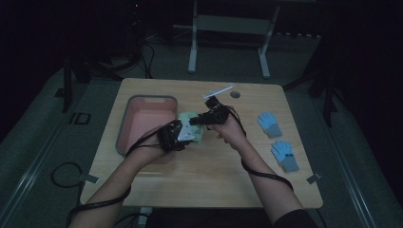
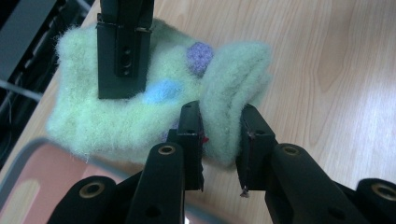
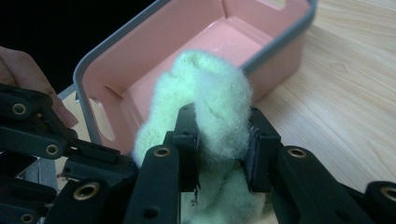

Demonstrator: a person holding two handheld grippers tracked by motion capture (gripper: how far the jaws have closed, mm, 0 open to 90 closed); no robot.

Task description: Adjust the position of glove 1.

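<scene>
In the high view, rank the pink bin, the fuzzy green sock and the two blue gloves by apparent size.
1. pink bin, clearly largest.
2. fuzzy green sock, partly hidden by the grippers, so unsure.
3. near blue glove and far blue glove, about alike.

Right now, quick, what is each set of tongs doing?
Left tongs: closed on a fold of the fuzzy green sock.
Right tongs: closed on the same sock, near the pink bin.

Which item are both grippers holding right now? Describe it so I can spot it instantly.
On the wooden table, just right of the pink bin, both grippers pinch a fuzzy pale-green sock. Unlike the two blue gloves at the right edge, it is fluffy, with blue and purple spots.
</scene>
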